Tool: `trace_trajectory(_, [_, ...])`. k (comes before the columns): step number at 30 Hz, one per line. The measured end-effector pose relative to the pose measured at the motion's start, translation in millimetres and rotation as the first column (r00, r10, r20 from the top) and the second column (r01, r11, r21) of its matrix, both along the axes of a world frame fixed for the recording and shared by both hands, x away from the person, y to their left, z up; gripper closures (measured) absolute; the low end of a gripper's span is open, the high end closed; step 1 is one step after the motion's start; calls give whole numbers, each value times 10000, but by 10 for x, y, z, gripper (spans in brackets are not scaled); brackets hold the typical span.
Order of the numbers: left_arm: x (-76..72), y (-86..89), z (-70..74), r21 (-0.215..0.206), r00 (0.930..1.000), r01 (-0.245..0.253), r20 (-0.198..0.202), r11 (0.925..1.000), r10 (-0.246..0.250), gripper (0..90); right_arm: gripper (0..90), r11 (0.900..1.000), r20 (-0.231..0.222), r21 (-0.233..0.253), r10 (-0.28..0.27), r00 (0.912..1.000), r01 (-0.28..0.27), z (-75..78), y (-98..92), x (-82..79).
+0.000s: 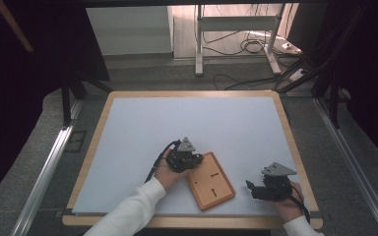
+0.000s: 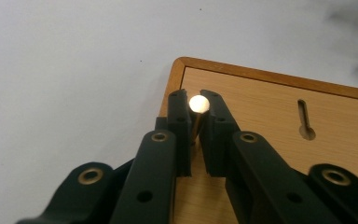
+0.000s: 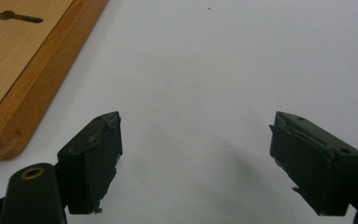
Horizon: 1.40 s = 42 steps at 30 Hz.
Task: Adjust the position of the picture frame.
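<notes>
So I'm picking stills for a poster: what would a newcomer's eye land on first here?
Probably the glowing white ball-headed pin, pinched between the jaws of the left gripper over the near-left corner of the wooden board. Next, that board itself, lying askew on the white table with two keyhole slots cut in it. Then the right gripper, jaws wide apart over bare white surface beside the board.

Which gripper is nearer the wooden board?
Left. The left gripper sits at the wooden board's near-left corner, jaws closed on a white-headed pin over it. The right gripper rests on the table off its right edge, jaws open.
</notes>
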<state>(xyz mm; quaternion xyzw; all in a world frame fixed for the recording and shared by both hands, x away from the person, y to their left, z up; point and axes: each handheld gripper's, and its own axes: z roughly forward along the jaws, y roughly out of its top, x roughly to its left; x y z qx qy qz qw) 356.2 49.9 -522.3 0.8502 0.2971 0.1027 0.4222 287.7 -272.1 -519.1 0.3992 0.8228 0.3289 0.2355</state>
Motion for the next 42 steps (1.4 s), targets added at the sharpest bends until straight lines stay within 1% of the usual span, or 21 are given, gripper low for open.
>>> trace_trajectory(4, [19,16,9,-120,9996,8,-266,9999,-11,838,170,10000,12,-28,-11,10000,11,2,2,1])
trace_trajectory(10, [29,10,29,-68,9990,-23,-454,10000,20,837,170,10000,62,-5,-15,10000,15,10,-12,7])
trace_trajectory(14, [26,-3,62,18,9989,-40,-464,10000,41,837,170,10000,80,6,-12,10000,12,11,-12,10])
trace_trajectory(15, [24,-3,75,130,9989,-12,-467,9999,18,837,170,10000,83,6,-8,10000,7,12,-12,10])
trace_trajectory(16, [19,-7,86,134,9990,-17,-444,9999,23,837,170,10000,87,7,-4,10000,4,12,-13,10])
trace_trajectory(19, [9,3,120,334,9992,46,-403,9994,-33,837,170,10000,83,-4,-5,10000,5,15,-15,8])
trace_trajectory(22, [4,23,146,343,9992,25,-389,9994,-11,836,170,10000,85,-14,-3,10000,3,16,-15,8])
trace_trajectory(26, [17,98,188,262,9991,57,-415,9996,-46,837,170,10000,105,-5,10,9999,-10,16,-15,9])
trace_trajectory(28, [20,138,213,106,9990,-10,-437,9999,14,837,170,10000,107,-4,9,9999,-9,18,-17,8])
trace_trajectory(30, [25,189,241,43,9991,-39,-426,10000,41,838,170,10000,103,1,-6,9999,6,20,-19,7])
trace_trajectory(35, [26,322,293,-8,9991,-130,-399,9999,130,838,170,10000,103,-16,5,9999,-5,24,-23,5])
trace_trajectory(42, [67,537,320,-282,9988,-191,-453,9994,178,838,170,10000,89,-36,33,10000,-33,19,-17,6])
